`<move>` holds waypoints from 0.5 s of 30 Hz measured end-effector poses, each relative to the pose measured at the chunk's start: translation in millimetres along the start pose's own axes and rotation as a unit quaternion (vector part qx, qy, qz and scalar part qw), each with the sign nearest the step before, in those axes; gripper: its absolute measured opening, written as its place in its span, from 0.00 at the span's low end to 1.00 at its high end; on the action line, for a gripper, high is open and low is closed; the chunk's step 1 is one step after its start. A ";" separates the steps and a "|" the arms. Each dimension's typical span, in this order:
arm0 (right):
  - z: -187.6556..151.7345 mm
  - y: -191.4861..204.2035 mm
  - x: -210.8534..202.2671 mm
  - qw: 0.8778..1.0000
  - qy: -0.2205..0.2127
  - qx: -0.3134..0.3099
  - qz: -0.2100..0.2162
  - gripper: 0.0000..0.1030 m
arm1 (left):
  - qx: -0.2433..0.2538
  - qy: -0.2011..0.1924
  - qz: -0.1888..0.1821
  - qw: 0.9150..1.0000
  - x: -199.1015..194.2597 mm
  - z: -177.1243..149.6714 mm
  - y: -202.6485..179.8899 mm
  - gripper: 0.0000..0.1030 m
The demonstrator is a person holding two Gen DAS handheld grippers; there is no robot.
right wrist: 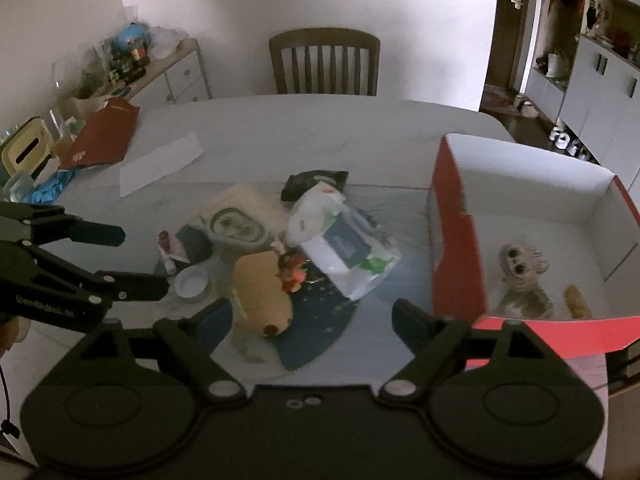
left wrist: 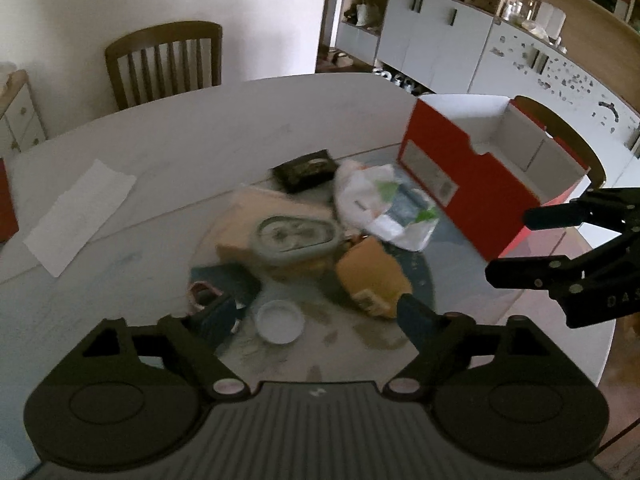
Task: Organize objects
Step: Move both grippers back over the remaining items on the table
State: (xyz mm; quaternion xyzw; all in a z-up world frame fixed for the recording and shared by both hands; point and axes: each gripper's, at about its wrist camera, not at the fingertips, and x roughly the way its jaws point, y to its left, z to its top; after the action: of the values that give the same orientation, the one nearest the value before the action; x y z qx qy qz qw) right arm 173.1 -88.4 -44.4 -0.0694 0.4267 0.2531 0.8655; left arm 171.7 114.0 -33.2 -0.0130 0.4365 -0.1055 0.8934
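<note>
A pile lies on the round glass turntable [right wrist: 320,340]: a white tissue pack [right wrist: 344,248], a tan plush toy [right wrist: 260,292], a grey-green oval container [right wrist: 236,226], a white round lid [right wrist: 191,282] and a dark packet [right wrist: 314,184]. To the right stands an open red box [right wrist: 456,240] holding a grey plush toy [right wrist: 520,276]. My right gripper [right wrist: 314,316] hovers open over the pile's near side, nothing between its fingers. My left gripper [left wrist: 316,316] is open above the lid [left wrist: 279,322] and the tan plush [left wrist: 370,276], holding nothing. Each gripper shows in the other's view.
A white paper sheet [right wrist: 160,164] and a red bag [right wrist: 104,136] lie at the table's far left. A wooden chair [right wrist: 324,64] stands behind the table. A cluttered sideboard [right wrist: 132,60] is at the left, white cabinets [left wrist: 436,40] at the right.
</note>
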 end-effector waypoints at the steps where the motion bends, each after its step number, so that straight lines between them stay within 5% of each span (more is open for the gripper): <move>1: 0.3 3.6 3.3 1.000 0.003 -0.001 0.000 0.84 | -0.002 0.001 -0.001 1.000 0.8 -2.1 4.9 0.86; 5: 1.8 16.4 14.6 1.000 0.014 -0.007 0.001 0.84 | -0.008 0.005 -0.004 1.000 7.0 -8.5 24.5 1.00; 15: 0.7 36.2 41.7 0.999 0.046 -0.018 -0.002 0.83 | -0.010 0.022 0.009 1.000 38.4 -17.9 63.8 1.00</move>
State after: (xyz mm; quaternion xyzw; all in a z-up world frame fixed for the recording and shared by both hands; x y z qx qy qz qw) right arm 176.7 -41.1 -72.7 -0.0974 0.4615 0.2560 0.8438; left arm 191.8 170.0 -81.5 -0.0162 0.4574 -0.0935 0.8842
